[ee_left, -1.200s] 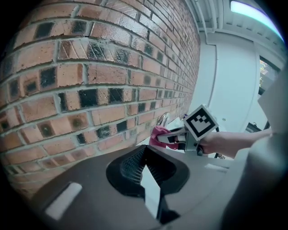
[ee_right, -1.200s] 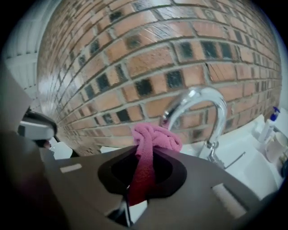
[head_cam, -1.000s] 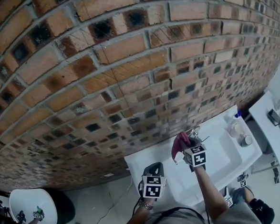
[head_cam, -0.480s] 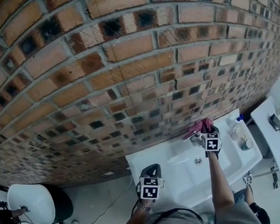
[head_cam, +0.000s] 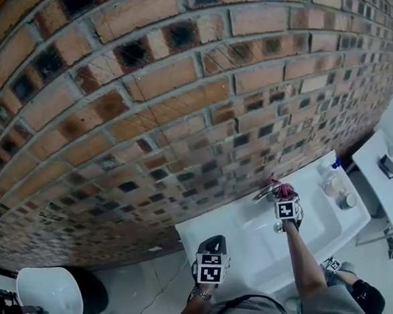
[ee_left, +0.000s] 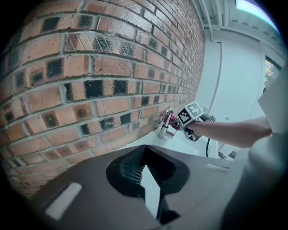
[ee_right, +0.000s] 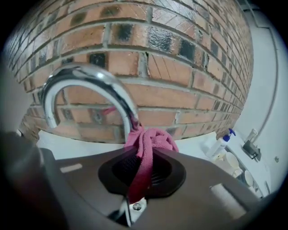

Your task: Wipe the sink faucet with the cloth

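A curved chrome faucet [head_cam: 261, 193] [ee_right: 90, 81] [ee_left: 164, 122] stands at the back of a white sink [head_cam: 235, 232] against the brick wall. My right gripper [head_cam: 283, 196] [ee_right: 144, 155] is shut on a dark pink cloth [head_cam: 285, 190] [ee_right: 150, 139]. The cloth is pressed against the faucet's upright stem, just right of the spout. In the left gripper view the right gripper [ee_left: 191, 117] and the cloth [ee_left: 173, 122] sit beside the faucet. My left gripper [head_cam: 211, 244] [ee_left: 146, 148] hovers at the sink's front left, shut and holding nothing.
A pump bottle [head_cam: 328, 170] [ee_right: 221, 143] and small cups [head_cam: 347, 199] [ee_right: 231, 161] stand on the sink's right end. The drain [head_cam: 279, 227] lies below the faucet. Another white counter [head_cam: 383, 187] is further right. A round white basin [head_cam: 48, 294] sits low at the far left.
My right gripper has carried the cloth from over the basin up to the faucet and now holds it against the stem. The left gripper has hardly moved.
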The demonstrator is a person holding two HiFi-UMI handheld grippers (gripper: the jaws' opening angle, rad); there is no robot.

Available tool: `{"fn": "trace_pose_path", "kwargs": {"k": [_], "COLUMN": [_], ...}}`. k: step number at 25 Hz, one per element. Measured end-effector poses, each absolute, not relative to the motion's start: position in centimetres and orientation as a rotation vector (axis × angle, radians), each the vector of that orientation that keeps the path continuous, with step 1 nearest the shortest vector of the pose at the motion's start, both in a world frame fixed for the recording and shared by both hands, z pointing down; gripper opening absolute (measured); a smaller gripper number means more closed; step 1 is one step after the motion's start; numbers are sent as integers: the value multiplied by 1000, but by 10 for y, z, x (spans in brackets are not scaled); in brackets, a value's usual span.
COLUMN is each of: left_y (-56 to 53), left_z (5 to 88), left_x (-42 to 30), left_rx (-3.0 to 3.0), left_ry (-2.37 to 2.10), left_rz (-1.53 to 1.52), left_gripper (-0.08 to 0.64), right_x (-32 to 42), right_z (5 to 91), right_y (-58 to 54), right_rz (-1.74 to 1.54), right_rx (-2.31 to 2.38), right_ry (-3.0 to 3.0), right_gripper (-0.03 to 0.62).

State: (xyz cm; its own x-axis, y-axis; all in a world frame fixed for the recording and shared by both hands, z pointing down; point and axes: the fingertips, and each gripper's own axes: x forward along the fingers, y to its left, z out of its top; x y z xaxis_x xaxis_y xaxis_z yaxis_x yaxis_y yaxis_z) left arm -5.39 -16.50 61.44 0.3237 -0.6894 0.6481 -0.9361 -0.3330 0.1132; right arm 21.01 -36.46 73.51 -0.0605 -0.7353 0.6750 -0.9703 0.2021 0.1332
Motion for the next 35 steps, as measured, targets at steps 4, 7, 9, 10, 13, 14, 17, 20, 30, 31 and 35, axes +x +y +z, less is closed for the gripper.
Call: {"fn": "trace_pose_path", "kwargs": {"k": [4, 7, 9, 10, 13, 14, 17, 20, 30, 31, 35], "left_y": [-167, -165, -163, -163, -162, -162, -162, -160, -154, -154, -157], "left_z": [618, 620, 623, 623, 623, 624, 623, 621, 622, 623, 622], "left_x": [-46, -41, -41, -41, -41, -41, -43, -42, -38, -39, -35], "left_rx": [2128, 2137, 2135, 2132, 2128, 2129, 2129, 2131, 2141, 2138, 2140], "left_ry": [-1408, -1387, -1382, -1383, -1381, -1379, -1377, -1378, -1358, -1357, -1351], "left_rz": [691, 703, 709, 708, 706, 708, 712, 701, 698, 697, 692], "left_gripper": [17, 17, 17, 17, 17, 17, 17, 17, 17, 17, 17], "right_x": [182, 172, 165, 163, 153, 149, 140, 141, 283, 305, 337], "right_z": [750, 732, 712, 705, 704, 710, 735, 748, 778, 772, 757], "right_y": [-331, -322, -327, -331, -339, -340, -343, -335, -289, -291, -310], "right_rz": [481, 457, 371, 324, 274, 283, 345, 401, 493, 500, 554], "right_rx": [1400, 1342, 1335, 1336, 1309, 1287, 1256, 1270, 1605, 1669, 1751], "right_ry": [-1934, -2045, -2110, -2122, -2149, -2151, -2151, -2113, -1695, -1663, -1720], "right_gripper": [29, 31, 32, 32, 34, 34, 34, 34, 32, 32, 32]}}
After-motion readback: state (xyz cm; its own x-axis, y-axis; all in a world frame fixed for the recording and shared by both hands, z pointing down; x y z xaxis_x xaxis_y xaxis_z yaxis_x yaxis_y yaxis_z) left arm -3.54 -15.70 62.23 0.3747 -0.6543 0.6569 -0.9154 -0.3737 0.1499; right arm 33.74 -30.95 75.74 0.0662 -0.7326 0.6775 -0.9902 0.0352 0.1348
